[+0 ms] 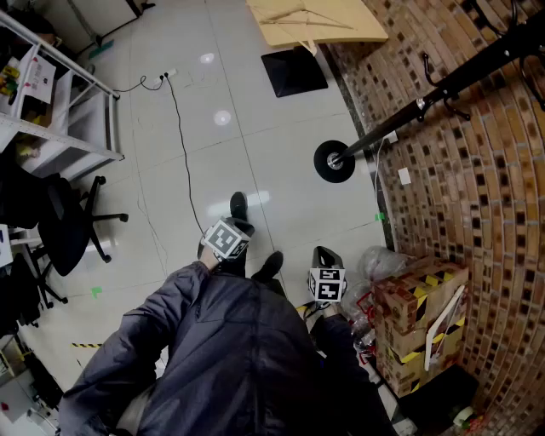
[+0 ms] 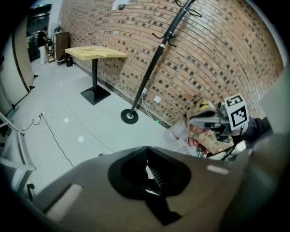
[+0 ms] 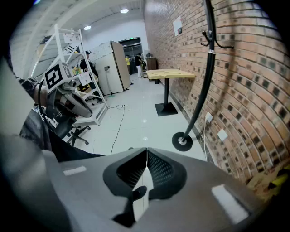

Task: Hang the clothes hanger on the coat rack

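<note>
The black coat rack (image 1: pixel 443 85) stands by the brick wall, its round base (image 1: pixel 334 161) on the white floor; the same rack shows in the left gripper view (image 2: pixel 152 68) and the right gripper view (image 3: pixel 203 90). A white hanger-shaped frame (image 1: pixel 449 317) leans on the cardboard boxes at the right. My left gripper (image 1: pixel 228 245) and right gripper (image 1: pixel 326 258) hang low in front of my dark jacket, well short of the rack. The jaws of the left gripper (image 2: pixel 146 153) are shut with nothing between them. Those of the right gripper (image 3: pixel 146 153) also meet, empty.
Taped cardboard boxes (image 1: pixel 417 328) and clear plastic bags (image 1: pixel 379 264) sit by the wall at the right. A wooden table (image 1: pixel 315 21) on a black foot stands at the far end. An office chair (image 1: pixel 64 226), white shelving (image 1: pixel 60 128) and a floor cable (image 1: pixel 183 145) lie left.
</note>
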A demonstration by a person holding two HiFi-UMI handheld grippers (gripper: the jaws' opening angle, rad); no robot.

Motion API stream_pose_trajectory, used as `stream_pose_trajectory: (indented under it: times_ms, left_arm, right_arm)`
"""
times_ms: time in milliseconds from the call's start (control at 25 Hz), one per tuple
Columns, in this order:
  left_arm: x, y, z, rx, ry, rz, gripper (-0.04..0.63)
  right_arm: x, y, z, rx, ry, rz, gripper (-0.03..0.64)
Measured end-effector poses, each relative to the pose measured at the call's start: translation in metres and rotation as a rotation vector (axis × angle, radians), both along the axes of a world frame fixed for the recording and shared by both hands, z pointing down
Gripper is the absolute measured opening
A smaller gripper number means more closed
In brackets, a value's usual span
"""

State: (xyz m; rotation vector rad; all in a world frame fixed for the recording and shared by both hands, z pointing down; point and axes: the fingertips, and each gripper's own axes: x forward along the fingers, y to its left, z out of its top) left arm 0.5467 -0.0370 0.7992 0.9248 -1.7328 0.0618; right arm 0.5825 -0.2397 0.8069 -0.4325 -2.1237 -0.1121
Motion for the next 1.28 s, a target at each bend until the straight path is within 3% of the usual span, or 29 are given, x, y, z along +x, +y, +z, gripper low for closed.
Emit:
stream_pose_trajectory:
  times_ms: [200, 480, 680, 960, 1280]
  left_arm:
    - [-0.064, 0.057, -0.004, 0.012, 0.008, -0.024, 0.000]
    - [-0.189, 0.121, -0.038, 0.093, -0.066, -0.061, 0.000]
    - [-0.251, 0.155, -0.047, 0.131, -0.095, -0.116, 0.002]
    - [-0.325, 0.170, -0.050, 0.153, -0.124, -0.118, 0.002]
    - [-0.457, 0.159, -0.047, 0.146, -0.126, -0.106, 0.006]
  right_arm:
    - [-0.083, 0.063, -0.009, 0.011, -0.018, -0.068, 0.008]
    - [-0.223, 0.139, -0.036, 0.048, -0.065, -0.167, 0.008]
    - [-0.291, 0.189, -0.046, 0.043, -0.086, -0.223, 0.008]
    - [-0.383, 0.215, -0.059, 0.042, -0.136, -0.255, 0.008]
    - [-0.522, 0.217, -0.068, 0.008, -0.197, -0.261, 0.008]
